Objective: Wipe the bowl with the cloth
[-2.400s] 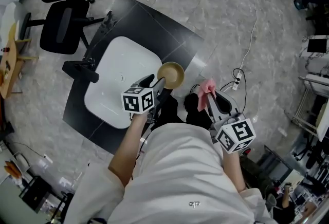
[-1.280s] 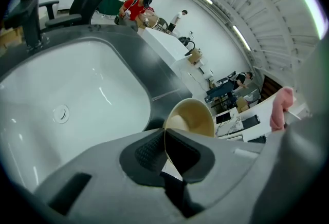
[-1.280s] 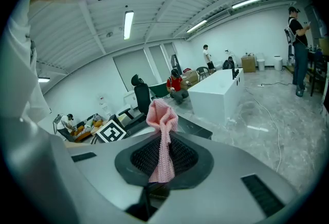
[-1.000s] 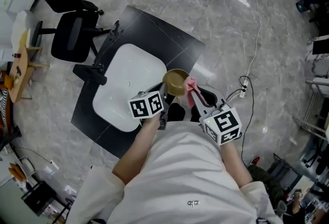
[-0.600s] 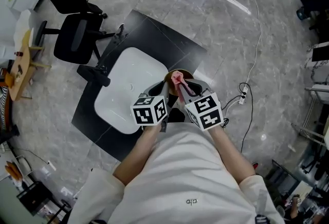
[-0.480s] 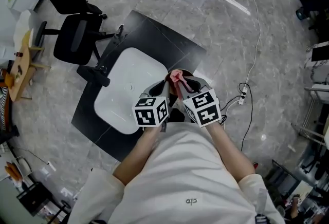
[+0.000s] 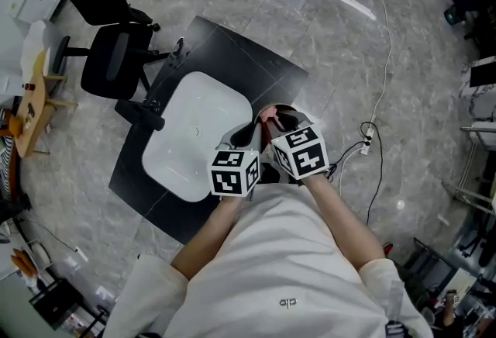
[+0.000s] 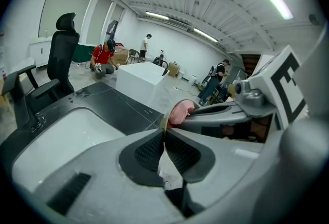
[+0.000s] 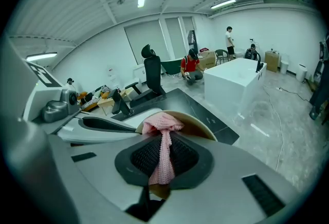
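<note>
The left tool (image 8: 164, 138) is shut tight on the thin rim of the round tan bowl (image 9: 201, 124). It holds the bowl up in the air, tipped so its open side faces the right tool (image 9: 163, 155). The right tool is shut on the soft pink cloth (image 9: 162, 126). The cloth bunches up past the tool's tips, right at the mouth of the bowl. I cannot tell if it presses on the inside.

From the head view, the two tools are close together, just in front of the person. The bowl and cloth are at 12 o'clock from the tools' marker cubes. The big white sink (image 7: 194, 135) is at 9 o'clock from the bowl, set in the flat black bench (image 7: 232, 50). A black office chair (image 7: 112, 57) stands at 10 o'clock, past the bench.
</note>
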`<action>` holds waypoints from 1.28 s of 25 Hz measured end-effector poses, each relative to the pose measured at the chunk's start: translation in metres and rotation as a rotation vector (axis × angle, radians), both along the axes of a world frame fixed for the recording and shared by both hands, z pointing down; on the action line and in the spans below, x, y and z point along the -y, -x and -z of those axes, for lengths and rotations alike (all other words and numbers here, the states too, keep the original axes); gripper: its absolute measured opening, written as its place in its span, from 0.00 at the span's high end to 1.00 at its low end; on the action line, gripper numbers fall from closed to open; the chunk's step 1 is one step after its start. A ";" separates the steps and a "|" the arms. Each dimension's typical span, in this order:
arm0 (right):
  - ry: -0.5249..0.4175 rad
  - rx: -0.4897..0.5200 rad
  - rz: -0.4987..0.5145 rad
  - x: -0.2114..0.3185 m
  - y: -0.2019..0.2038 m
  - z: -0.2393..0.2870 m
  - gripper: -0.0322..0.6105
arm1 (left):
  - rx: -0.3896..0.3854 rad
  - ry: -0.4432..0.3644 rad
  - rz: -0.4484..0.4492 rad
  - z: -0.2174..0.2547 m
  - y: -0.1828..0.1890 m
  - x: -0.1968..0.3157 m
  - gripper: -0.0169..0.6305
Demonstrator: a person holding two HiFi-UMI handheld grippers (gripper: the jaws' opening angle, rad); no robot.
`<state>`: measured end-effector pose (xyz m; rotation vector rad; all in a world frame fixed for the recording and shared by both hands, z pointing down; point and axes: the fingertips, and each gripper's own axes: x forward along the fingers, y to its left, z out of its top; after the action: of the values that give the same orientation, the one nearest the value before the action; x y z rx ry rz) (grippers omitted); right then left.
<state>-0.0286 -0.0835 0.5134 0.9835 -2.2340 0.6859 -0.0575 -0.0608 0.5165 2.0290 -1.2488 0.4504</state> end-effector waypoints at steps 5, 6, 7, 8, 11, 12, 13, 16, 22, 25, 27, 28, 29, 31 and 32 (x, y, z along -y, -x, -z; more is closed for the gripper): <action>-0.006 -0.010 0.041 -0.006 0.007 -0.005 0.91 | 0.008 -0.015 -0.019 0.002 -0.001 0.000 0.94; -0.011 -0.015 0.053 -0.007 0.008 -0.005 0.91 | 0.010 -0.018 -0.021 0.002 -0.001 0.000 0.94; -0.016 -0.021 0.064 -0.009 0.010 -0.005 0.91 | 0.011 -0.021 -0.022 0.003 -0.001 -0.001 0.94; -0.022 -0.026 0.077 -0.011 0.011 -0.005 0.91 | 0.010 -0.022 -0.021 0.003 0.000 -0.002 0.94; -0.036 -0.049 0.147 -0.017 0.018 -0.007 0.91 | 0.013 -0.028 -0.015 0.005 0.004 -0.003 0.94; -0.037 -0.062 0.178 -0.020 0.019 -0.009 0.91 | 0.016 -0.029 -0.014 0.005 0.005 -0.003 0.94; -0.037 -0.074 0.210 -0.023 0.021 -0.011 0.91 | 0.019 -0.029 -0.014 0.005 0.006 -0.003 0.94; -0.055 -0.112 0.315 -0.031 0.026 -0.014 0.91 | 0.024 -0.024 -0.013 0.004 0.007 -0.004 0.94; -0.094 -0.305 0.572 -0.045 0.018 -0.032 0.91 | 0.027 -0.020 -0.013 0.002 0.010 -0.005 0.94; -0.179 -0.489 0.683 -0.042 0.004 -0.038 0.91 | 0.026 -0.027 -0.021 0.004 0.007 -0.003 0.94; -0.267 -0.627 0.760 -0.037 -0.005 -0.039 0.91 | 0.024 -0.031 -0.025 0.005 0.005 -0.002 0.94; -0.312 -0.683 0.794 -0.034 -0.008 -0.039 0.91 | 0.024 -0.033 -0.026 0.005 0.005 -0.001 0.94; -0.352 -0.728 0.822 -0.032 -0.010 -0.039 0.91 | 0.024 -0.035 -0.028 0.005 0.004 0.000 0.94; -0.399 -0.780 0.856 -0.030 -0.012 -0.039 0.91 | 0.022 -0.039 -0.030 0.006 0.002 0.001 0.94; -0.405 -0.788 0.858 -0.030 -0.012 -0.039 0.91 | 0.022 -0.040 -0.030 0.006 0.002 0.001 0.94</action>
<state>-0.0167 -0.0531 0.5526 0.2696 -1.8028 -0.4803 -0.0595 -0.0622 0.5104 2.0843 -1.2509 0.4664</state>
